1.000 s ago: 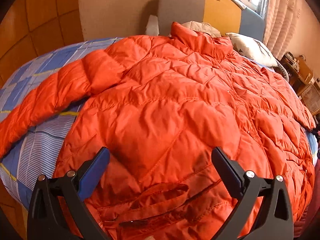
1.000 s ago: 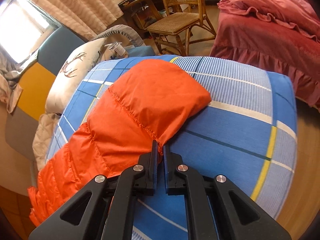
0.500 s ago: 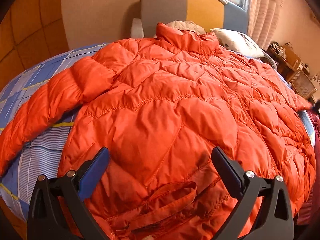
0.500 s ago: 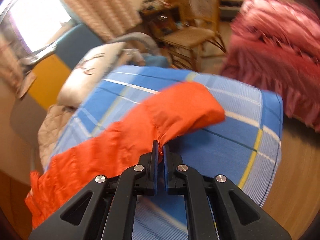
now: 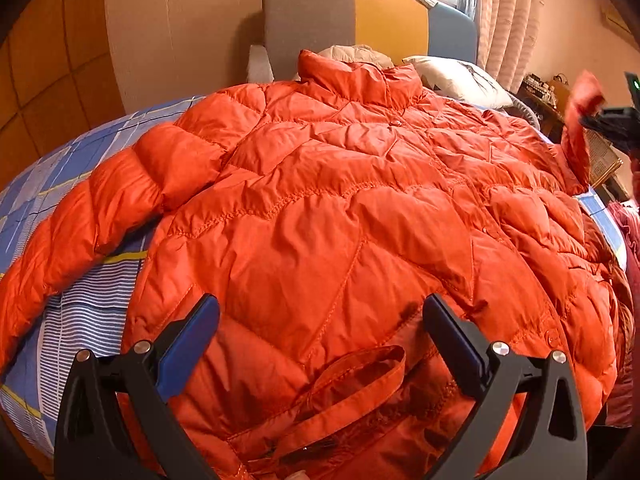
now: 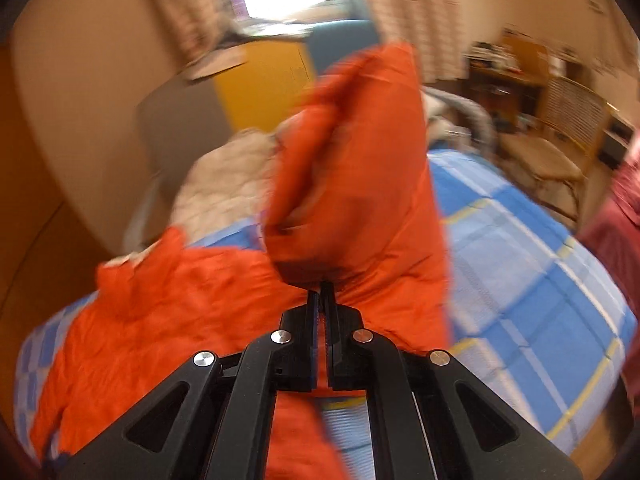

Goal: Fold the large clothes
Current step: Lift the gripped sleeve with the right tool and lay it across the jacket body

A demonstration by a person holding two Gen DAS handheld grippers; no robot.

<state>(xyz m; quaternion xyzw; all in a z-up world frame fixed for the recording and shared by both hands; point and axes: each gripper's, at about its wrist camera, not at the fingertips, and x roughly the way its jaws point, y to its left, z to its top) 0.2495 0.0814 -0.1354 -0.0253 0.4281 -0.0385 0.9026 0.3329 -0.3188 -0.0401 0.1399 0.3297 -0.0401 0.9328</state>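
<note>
A large orange quilted down jacket [image 5: 340,216] lies front-up on a blue plaid bed [image 5: 80,292], collar toward the headboard. Its left sleeve [image 5: 92,220] stretches out over the sheet. My left gripper [image 5: 320,320] is open and empty, hovering over the jacket's hem and its loose strap [image 5: 352,384]. My right gripper [image 6: 323,292] is shut on the jacket's right sleeve [image 6: 360,168] and holds it lifted above the bed; the view is blurred. In the left wrist view the right gripper [image 5: 612,124] shows at the far right with the raised sleeve [image 5: 580,120].
A grey, yellow and blue headboard [image 5: 360,20] and pillows [image 5: 456,80] stand at the bed's far end. A wooden chair [image 6: 560,152] and cluttered desk [image 6: 504,68] stand beside the bed. A dark pink bedspread [image 6: 616,216] is at the right.
My right gripper has lifted the sleeve off the sheet and swung it up and toward the jacket body. My left gripper has shifted slightly, staying open over the hem.
</note>
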